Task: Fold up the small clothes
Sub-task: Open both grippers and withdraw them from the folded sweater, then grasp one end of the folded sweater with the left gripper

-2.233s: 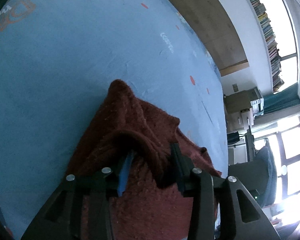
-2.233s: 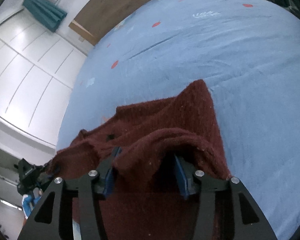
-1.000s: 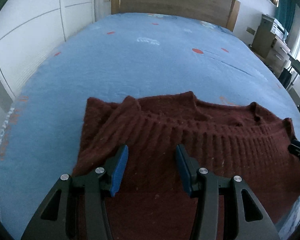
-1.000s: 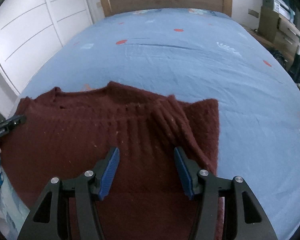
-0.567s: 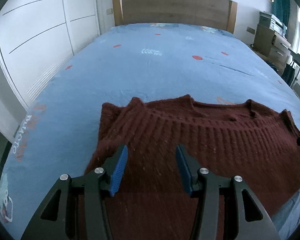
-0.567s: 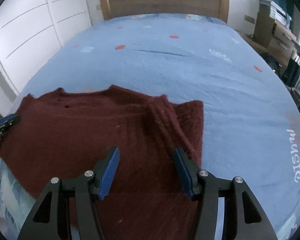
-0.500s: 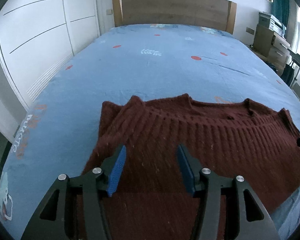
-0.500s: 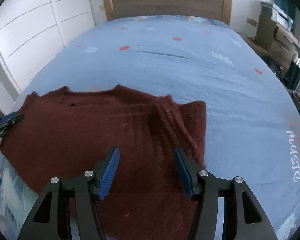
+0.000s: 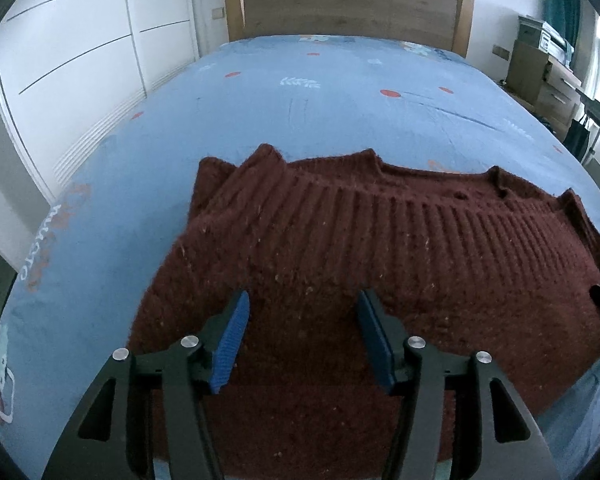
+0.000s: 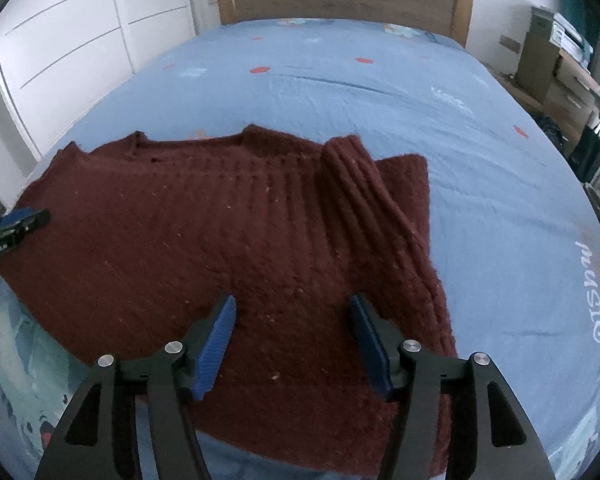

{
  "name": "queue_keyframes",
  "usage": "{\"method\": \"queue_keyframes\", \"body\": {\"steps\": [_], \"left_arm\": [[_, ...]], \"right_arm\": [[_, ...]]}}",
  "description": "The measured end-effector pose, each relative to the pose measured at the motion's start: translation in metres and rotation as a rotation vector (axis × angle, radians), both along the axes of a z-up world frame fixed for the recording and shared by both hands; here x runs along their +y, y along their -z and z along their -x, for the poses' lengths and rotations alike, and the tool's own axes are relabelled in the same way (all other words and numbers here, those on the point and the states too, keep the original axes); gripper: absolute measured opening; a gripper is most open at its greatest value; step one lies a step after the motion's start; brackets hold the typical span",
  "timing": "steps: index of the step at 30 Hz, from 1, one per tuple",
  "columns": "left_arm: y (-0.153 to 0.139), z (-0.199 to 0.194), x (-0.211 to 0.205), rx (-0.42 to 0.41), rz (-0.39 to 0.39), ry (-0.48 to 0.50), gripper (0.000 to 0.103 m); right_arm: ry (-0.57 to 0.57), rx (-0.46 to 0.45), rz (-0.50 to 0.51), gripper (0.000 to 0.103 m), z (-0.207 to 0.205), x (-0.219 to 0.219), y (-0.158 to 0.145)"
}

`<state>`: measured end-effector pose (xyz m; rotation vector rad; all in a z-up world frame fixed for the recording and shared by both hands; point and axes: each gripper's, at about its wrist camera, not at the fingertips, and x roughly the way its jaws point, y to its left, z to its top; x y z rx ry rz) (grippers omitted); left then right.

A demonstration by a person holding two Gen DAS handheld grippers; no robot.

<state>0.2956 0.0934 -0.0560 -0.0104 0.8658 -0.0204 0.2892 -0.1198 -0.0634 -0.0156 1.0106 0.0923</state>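
Whereas both grippers were clamped in bunched knit two seconds ago, the maroon sweater (image 9: 380,248) now lies released, spread across the near edge of the blue bed (image 9: 300,92); one fold appears laid. Headboard (image 9: 340,4) and side cabinet (image 9: 540,68) stand well apart, obstructing nothing. Left gripper (image 9: 302,336) and right gripper (image 10: 292,340) hover wide open, empty. A ribbed sleeve (image 10: 364,200) lies ridged on top.

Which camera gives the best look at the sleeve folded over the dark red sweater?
The right wrist view. There the folded sleeve lies across the dark red sweater as a clear ribbed band, just beyond the open right claw. The left wrist view shows mostly the ribbed body, with the sweater's right edge at the frame's border.
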Motion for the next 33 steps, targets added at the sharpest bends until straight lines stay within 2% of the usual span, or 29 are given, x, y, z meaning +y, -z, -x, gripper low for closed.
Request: {"method": "queue_keyframes", "body": {"steps": [12,25,29,33], "left_arm": [[0.001,0.004,-0.002,0.010,-0.003,-0.002,0.055],[-0.013,0.026,0.011,0.035,0.045,-0.010,0.059],[-0.020,0.042,0.027,0.041,0.103,-0.040,0.059],[-0.026,0.062,0.046,0.051,0.205,-0.080,0.062]], "right_arm": [[0.012,0.004,-0.007,0.063,0.012,-0.007,0.000],[0.054,0.034,-0.014,0.063,0.043,-0.020,-0.009],[0.082,0.039,-0.019,0.063,0.060,-0.027,-0.016],[0.085,0.030,-0.014,0.063,0.084,-0.030,-0.025]]}}
